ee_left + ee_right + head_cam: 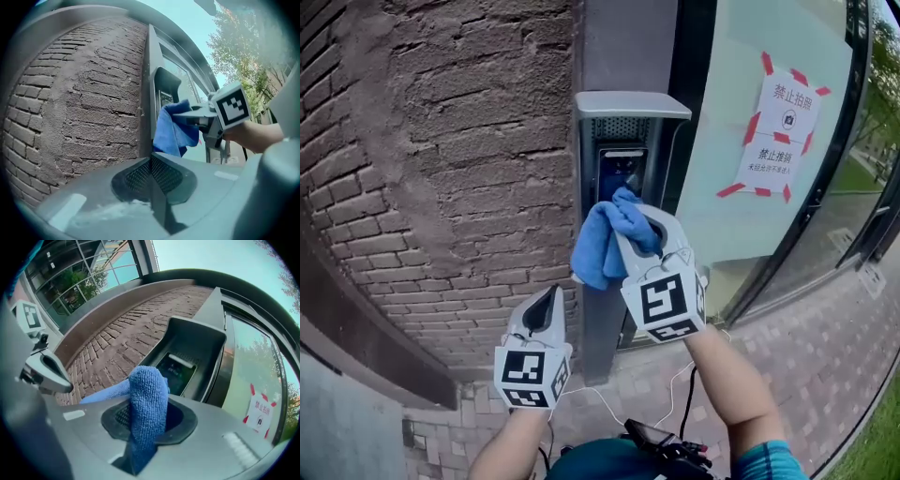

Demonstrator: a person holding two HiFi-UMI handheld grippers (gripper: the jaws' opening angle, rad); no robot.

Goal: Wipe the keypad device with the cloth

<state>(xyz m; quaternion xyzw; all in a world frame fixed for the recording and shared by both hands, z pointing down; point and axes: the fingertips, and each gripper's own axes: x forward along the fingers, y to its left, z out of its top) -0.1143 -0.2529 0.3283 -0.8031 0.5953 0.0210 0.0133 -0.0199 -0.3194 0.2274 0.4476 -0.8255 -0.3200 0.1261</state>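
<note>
The keypad device (624, 167) is a dark screen panel recessed under a grey hood on a grey post; it also shows in the left gripper view (165, 99) and the right gripper view (180, 368). My right gripper (625, 208) is shut on the blue cloth (602, 242), holding it up just below the panel's screen. The cloth (148, 401) is bunched between the jaws and hangs down to the left (172, 131). My left gripper (552, 295) hangs lower left beside the post, jaws shut together (151, 161) with nothing in them.
A rough brick wall (459, 150) fills the left. Right of the post is a glass pane with a white notice (780, 131) taped in red. Paved ground (825, 347) lies below, and cables (680, 398) hang near my right arm.
</note>
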